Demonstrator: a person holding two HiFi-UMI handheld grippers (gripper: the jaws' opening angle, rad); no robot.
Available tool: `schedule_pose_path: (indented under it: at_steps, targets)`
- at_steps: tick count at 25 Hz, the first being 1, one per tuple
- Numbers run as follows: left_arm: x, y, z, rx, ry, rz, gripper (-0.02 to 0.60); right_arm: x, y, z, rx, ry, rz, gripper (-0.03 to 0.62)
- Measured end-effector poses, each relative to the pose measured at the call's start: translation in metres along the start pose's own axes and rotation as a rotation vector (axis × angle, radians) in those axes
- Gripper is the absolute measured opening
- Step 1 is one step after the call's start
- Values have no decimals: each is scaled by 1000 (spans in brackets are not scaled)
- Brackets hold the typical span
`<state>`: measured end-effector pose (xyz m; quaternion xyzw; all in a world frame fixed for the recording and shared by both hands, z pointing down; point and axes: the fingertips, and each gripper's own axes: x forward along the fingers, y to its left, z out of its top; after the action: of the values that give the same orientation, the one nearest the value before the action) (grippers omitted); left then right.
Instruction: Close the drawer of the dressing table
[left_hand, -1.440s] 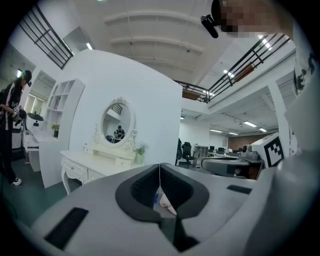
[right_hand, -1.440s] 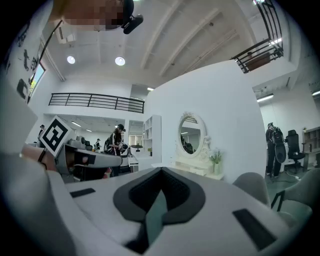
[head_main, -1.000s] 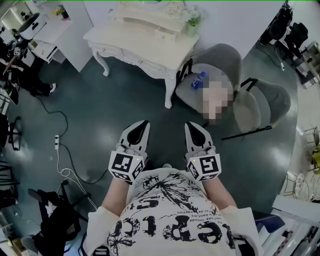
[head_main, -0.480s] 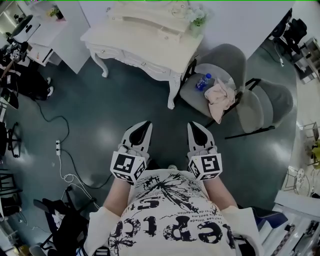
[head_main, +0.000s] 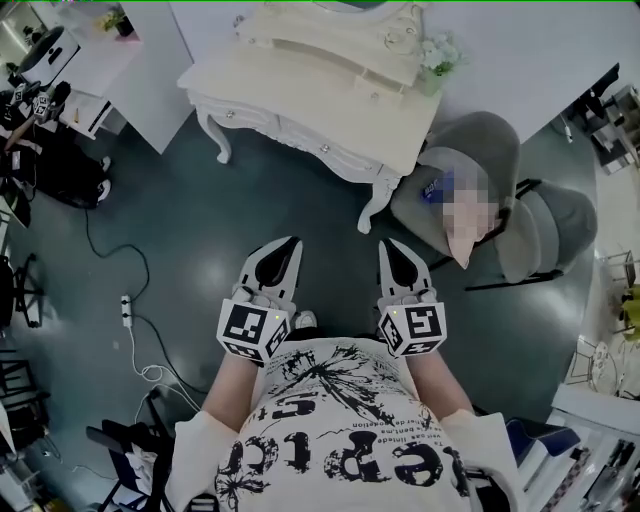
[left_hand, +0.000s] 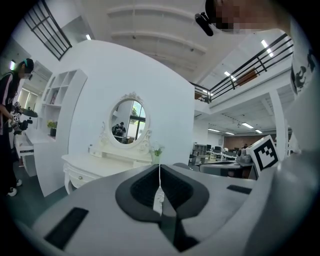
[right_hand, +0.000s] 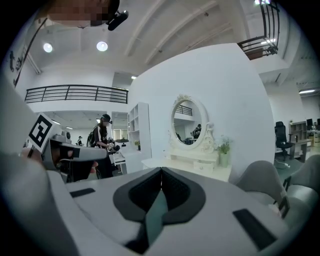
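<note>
Floor (head_main: 200, 225) (dark, glossy), cream dressing table (head_main: 300, 88)

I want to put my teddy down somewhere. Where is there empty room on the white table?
The dressing table is bare along its front, left end to right corner, before the raised shelf. The flower vase crowds the back right corner. The grey chair has things on its seat.
</note>
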<state>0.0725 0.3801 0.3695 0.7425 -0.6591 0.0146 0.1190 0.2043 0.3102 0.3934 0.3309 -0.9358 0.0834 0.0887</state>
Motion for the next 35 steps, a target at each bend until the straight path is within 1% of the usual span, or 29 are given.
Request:
schedule_pose_path:
  at_steps: [4,8,10,13,18,23,26,30,32,35]
  targets:
    - [-2,48,2,-13,3,20,20,43,23,2,-9,16,13,17]
    - [2,88,-3,-46,7,66,20,82,37,0,-38,44,68,17]
    - [10,104,-5,-59,10,87,20,101,36,-1,-56,54,83,17]
    - [33,121,-4,-57,16,102,20,132,23,0,-51,62,97,17]
    - [90,149,13,-44,14,123,20,192,-13,15,-42,57,118,17]
    - [168,167,52,-16,-20,114,20,245,-71,48,-45,31,116,17]
    - [219,173,64,-6,-32,97,20,276,-113,56,-31,28,92,17]
    - [274,184,64,-13,-13,80,20,306,-158,55,-18,50,48,17]
    - [301,187,63,-22,-2,56,20,317,-180,53,-5,60,18,17]
    - [337,189,64,-18,17,0,20,329,-205,54,11,62,-33,17]
